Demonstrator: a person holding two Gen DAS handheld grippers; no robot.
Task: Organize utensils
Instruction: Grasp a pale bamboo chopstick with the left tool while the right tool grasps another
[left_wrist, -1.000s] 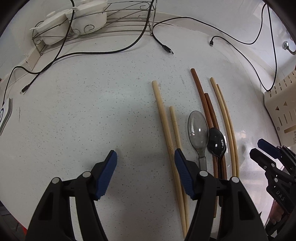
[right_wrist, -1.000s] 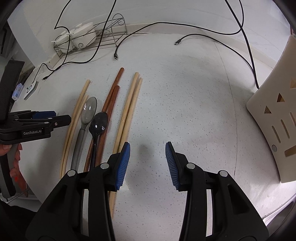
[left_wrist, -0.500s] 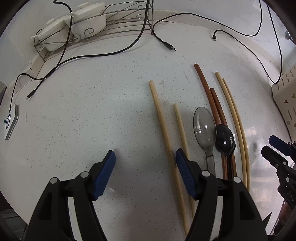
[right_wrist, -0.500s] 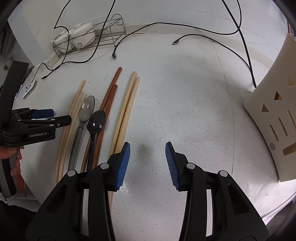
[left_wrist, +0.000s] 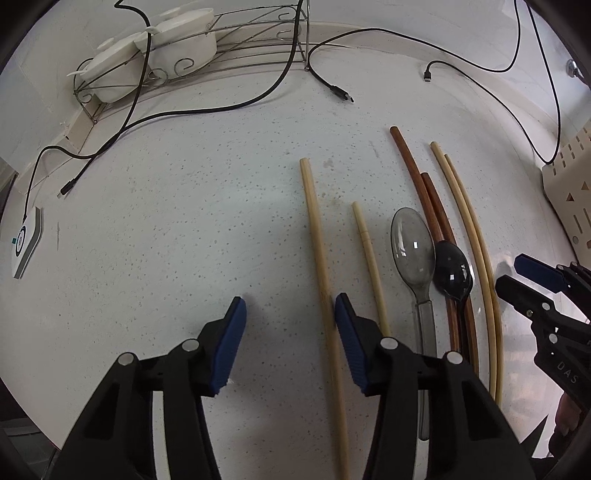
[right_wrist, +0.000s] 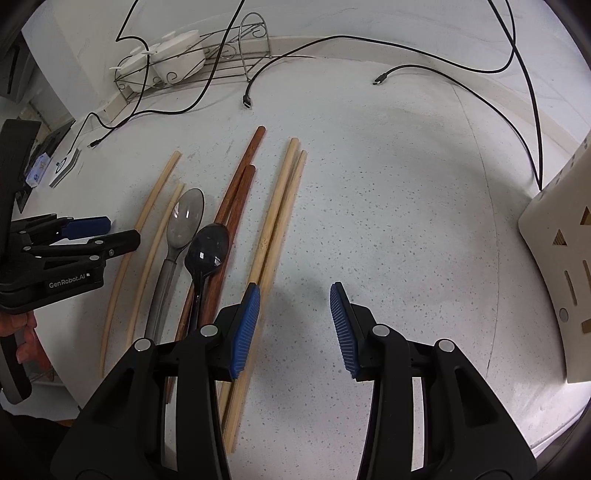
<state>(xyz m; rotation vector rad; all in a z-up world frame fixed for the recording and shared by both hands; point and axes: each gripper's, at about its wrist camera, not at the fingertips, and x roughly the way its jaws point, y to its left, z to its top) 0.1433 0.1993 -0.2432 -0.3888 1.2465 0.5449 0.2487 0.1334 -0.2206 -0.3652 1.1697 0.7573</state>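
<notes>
The left gripper (left_wrist: 288, 312) has just been closing its jaws, but they are not clenched yet, and 1 long pale chopstick (left_wrist: 320, 258) lies between them, right by the right blue pad. The right gripper (right_wrist: 294, 301) has its jaws apart over bare white counter (right_wrist: 406, 206), with 2 pale chopsticks (right_wrist: 275, 218) just beside its left pad. Between the 2 grippers lie a shorter pale chopstick (left_wrist: 369, 254), a clear spoon (left_wrist: 413, 247), a black spoon (left_wrist: 453, 271) and 2 brown chopsticks (left_wrist: 417, 173), and far back stand a wire rack (left_wrist: 236, 40) and black cables (left_wrist: 207, 110).
</notes>
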